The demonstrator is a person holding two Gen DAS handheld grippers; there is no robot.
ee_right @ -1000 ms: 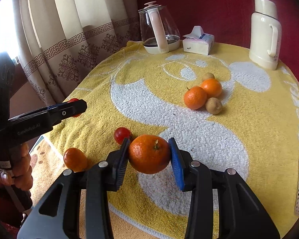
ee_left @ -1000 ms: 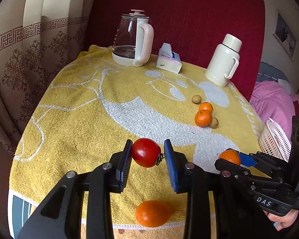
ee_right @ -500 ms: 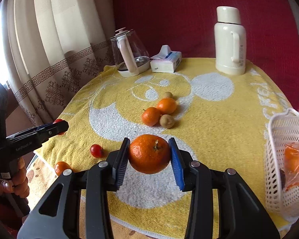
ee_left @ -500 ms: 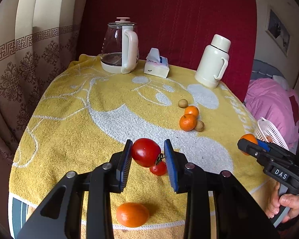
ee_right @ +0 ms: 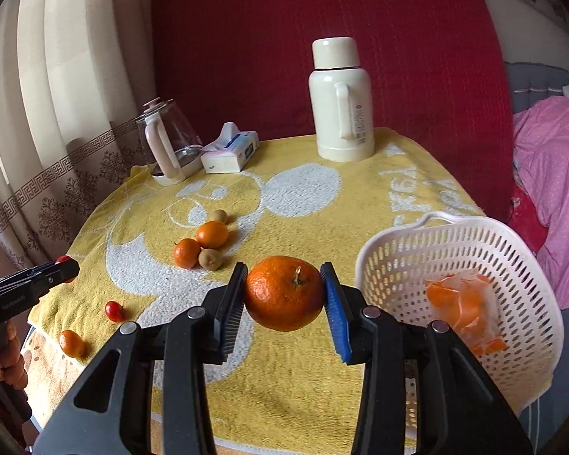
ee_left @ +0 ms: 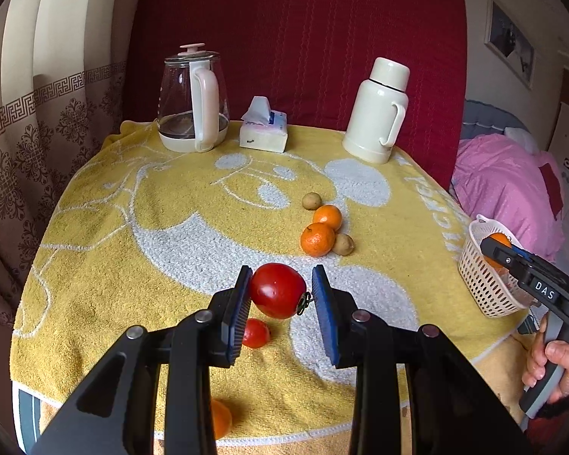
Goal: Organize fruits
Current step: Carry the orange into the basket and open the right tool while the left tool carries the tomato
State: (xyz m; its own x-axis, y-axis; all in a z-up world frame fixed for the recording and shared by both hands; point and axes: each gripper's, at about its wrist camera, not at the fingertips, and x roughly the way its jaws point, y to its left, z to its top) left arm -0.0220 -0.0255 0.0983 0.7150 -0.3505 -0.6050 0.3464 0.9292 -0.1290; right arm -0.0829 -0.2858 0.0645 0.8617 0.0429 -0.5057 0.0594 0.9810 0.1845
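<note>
Yellow towel (ee_left: pixel 140 265) on table — left tongs (ee_left: pixel 280 295) pinch tomato (ee_left: pixel 277 290), right tongs (ee_right: pixel 284 295) pinch orange (ee_right: pixel 283 292); basket (ee_right: pixel 398 250) seemingly holds bagged fruit.

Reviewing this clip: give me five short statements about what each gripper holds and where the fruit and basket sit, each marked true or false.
1. The left gripper is shut on a large red tomato. True.
2. The right gripper holds a brown kiwi. False: it grips a large orange mandarin.
3. The white perforated plastic basket is empty. False: a clear bag of orange fruit lies inside.
4. A small red cherry tomato lies on the yellow towel. True.
5. The cream thermos flask lies on its side. False: it stands upright.
</note>
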